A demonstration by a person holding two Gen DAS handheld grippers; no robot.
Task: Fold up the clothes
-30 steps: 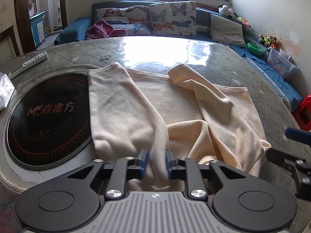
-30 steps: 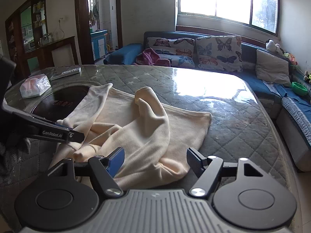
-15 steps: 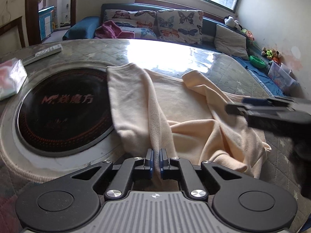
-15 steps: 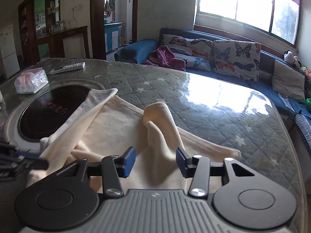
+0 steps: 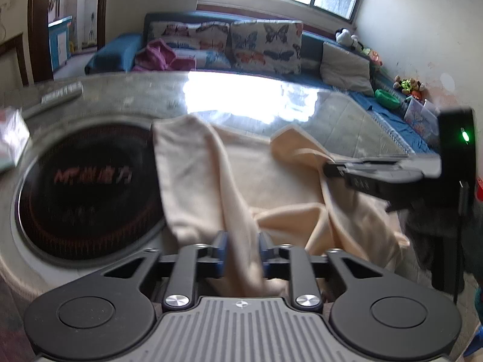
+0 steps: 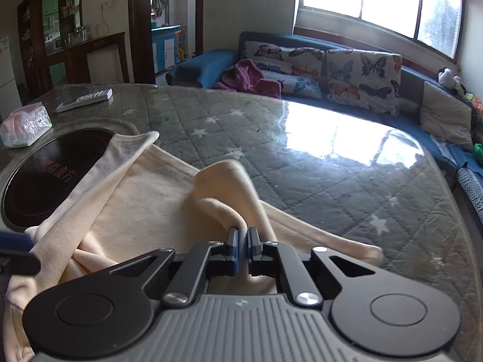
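The left gripper has just eased apart, its sleeve fold loose between the jaws. The cream garment lies rumpled on the table. The right gripper has just pinched the other sleeve, ready to fold it across

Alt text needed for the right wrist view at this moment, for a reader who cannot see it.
The right gripper is shut on a raised fold of a cream garment that lies crumpled on a quilted grey table. The garment's left edge overlaps a round black cooktop; a sofa with butterfly cushions stands behind.
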